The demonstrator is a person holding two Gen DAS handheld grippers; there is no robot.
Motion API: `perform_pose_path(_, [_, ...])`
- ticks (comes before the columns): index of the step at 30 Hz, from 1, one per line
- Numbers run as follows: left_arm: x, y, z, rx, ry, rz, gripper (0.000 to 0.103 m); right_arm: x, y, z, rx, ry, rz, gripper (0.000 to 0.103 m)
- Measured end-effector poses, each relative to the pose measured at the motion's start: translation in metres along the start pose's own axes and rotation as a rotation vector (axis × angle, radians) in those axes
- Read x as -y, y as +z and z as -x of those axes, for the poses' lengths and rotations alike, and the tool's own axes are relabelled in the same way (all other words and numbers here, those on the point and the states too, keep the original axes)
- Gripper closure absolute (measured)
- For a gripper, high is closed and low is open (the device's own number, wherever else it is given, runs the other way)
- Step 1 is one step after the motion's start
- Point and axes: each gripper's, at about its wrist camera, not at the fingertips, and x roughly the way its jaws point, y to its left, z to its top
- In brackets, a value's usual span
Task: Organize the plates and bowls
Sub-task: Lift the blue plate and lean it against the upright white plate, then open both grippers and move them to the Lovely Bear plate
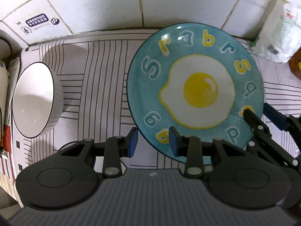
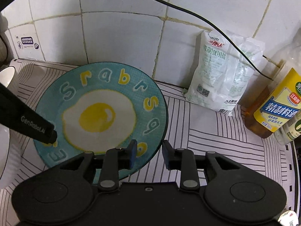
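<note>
- Left gripper point(image 1: 153, 141): its jaws stand apart and straddle the plate's near rim at about 7 o'clock. One pad is over the glaze and the other is outside the edge. Neither pad presses on the rim.
- Right gripper point(image 2: 149, 153): its jaws are also spread and pinch nothing. They straddle the rim at about 4 o'clock as the left wrist view shows the plate, with the inner finger over the printed letters.
- Plate point(image 1: 197, 90): blue, with a fried-egg print. It lies on the striped cloth point(image 1: 97, 75), close to the tiled wall point(image 2: 122, 37) at its 12 o'clock.
- We judge the step in hand to be a two-handed hold on the rim. We seat each pad pair fully across the edge before closing.
- We close both sides evenly. A grip on one side alone would probably tip the glazed plate or let it slide.
- We keep the plate level on any lift, because the rim is thin and likely slippery.
- Bowl point(image 1: 33, 101): white and empty. It stands on the cloth at the plate's 9 o'clock, well apart.
- We keep any move toward the bowl clear of its rim.
- Salt bag point(image 2: 222, 75) and bottle point(image 2: 272, 109): they stand at 2 to 3 o'clock. We keep the right elbow clear of them.
</note>
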Motion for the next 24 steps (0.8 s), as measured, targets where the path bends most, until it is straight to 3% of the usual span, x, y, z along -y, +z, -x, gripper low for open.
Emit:
perform_pose_path(6, [0.015,-0.024,0.031,0.082,0.024,-0.073,0.066,0.028,-0.019,0.03,0.106,0.105,-0.077,0.069])
perform_pose_path(13, [0.04,-0.055,0.07,0.109,0.036,-0.177,0.061,0.069,-0.041,0.08,0.152,0.206,-0.151,0.068])
perform_pose_path(24, [0.085,-0.108,0.117,0.107,-0.033,-0.287,0.046,0.128,-0.1,0.155,0.184,0.134,-0.223,0.055])
